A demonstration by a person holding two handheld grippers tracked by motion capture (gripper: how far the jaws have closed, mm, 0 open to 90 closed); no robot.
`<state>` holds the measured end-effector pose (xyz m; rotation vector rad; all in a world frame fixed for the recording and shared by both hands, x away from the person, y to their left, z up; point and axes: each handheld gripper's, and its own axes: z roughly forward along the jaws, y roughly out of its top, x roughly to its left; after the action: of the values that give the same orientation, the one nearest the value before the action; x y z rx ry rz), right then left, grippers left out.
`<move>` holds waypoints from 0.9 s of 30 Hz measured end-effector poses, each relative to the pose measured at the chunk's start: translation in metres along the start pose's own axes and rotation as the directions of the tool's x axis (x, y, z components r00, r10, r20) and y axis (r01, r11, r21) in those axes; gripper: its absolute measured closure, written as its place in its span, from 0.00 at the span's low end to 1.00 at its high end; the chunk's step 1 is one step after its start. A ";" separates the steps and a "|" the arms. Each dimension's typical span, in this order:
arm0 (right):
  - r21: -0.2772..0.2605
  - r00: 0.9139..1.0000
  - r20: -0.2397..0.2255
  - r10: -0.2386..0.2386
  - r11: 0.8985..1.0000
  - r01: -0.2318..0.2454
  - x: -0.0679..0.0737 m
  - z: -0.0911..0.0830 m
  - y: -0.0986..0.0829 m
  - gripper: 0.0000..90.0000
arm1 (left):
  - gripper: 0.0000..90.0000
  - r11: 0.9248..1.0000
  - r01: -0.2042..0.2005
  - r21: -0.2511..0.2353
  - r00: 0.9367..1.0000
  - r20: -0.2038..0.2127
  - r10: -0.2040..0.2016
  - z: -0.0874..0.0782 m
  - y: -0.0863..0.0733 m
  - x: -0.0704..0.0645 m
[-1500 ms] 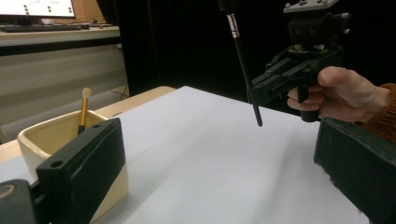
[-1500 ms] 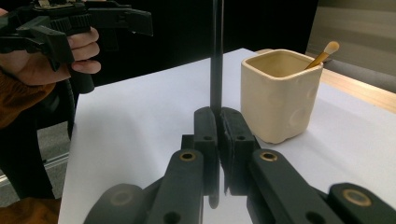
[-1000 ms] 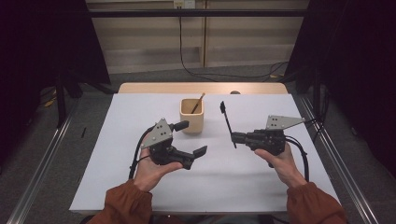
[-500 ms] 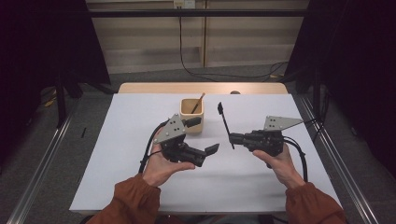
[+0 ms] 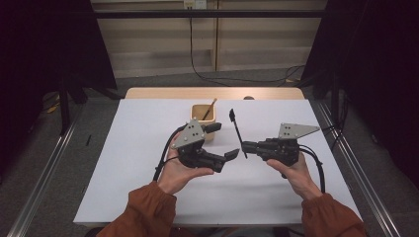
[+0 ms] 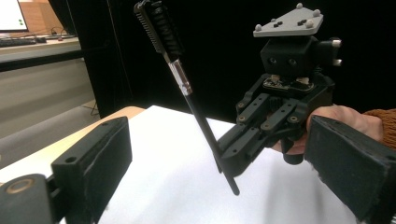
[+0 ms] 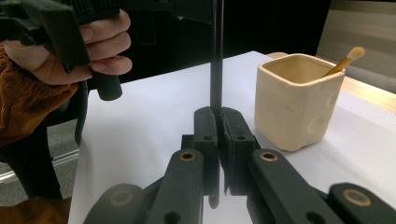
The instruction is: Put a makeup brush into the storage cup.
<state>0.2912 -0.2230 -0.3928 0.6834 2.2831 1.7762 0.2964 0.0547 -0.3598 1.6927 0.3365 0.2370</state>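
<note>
A thin black brush (image 5: 236,132) with a ribbed head stands nearly upright, my right gripper (image 5: 245,147) shut on its lower shaft. In the right gripper view the two jaws (image 7: 216,128) press together on the shaft (image 7: 215,70). My left gripper (image 5: 222,141) is open just left of the brush, one jaw toward the cup and one toward me. In the left gripper view the brush (image 6: 189,93) stands between and beyond my own open jaws (image 6: 219,158), and the right gripper (image 6: 275,107) holds it from the right.
A beige square cup (image 5: 203,116) with a wooden stick (image 5: 209,109) in it stands on the white table cover (image 5: 133,163), just behind the left gripper. In the right gripper view the cup (image 7: 292,100) is to the right of the brush.
My left gripper has swung right and a little toward me, closing on the brush with its jaws open. The right gripper, with the brush, has drifted slightly left.
</note>
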 end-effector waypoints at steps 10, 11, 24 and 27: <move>0.005 1.000 -0.007 -0.007 1.000 0.007 0.002 0.002 -0.001 0.95 | 0.28 1.000 0.020 -0.001 1.000 -0.005 -0.020 0.007 0.004 0.004; 0.007 1.000 -0.007 -0.008 1.000 0.008 0.002 0.002 -0.001 0.95 | 0.32 1.000 0.026 -0.001 1.000 -0.003 -0.026 0.008 0.003 0.004; 0.013 1.000 -0.012 -0.010 1.000 0.010 0.004 0.006 -0.003 0.95 | 0.65 0.998 0.063 0.014 0.998 0.027 -0.063 0.010 -0.001 0.007; 0.008 1.000 -0.011 -0.006 1.000 0.006 0.004 0.005 -0.003 0.95 | 0.72 0.996 0.086 0.008 0.996 0.029 -0.086 0.011 -0.002 0.009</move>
<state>0.2894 -0.2170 -0.3963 0.6696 2.2979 1.7736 0.3081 0.0481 -0.3641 1.6820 0.3882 0.1475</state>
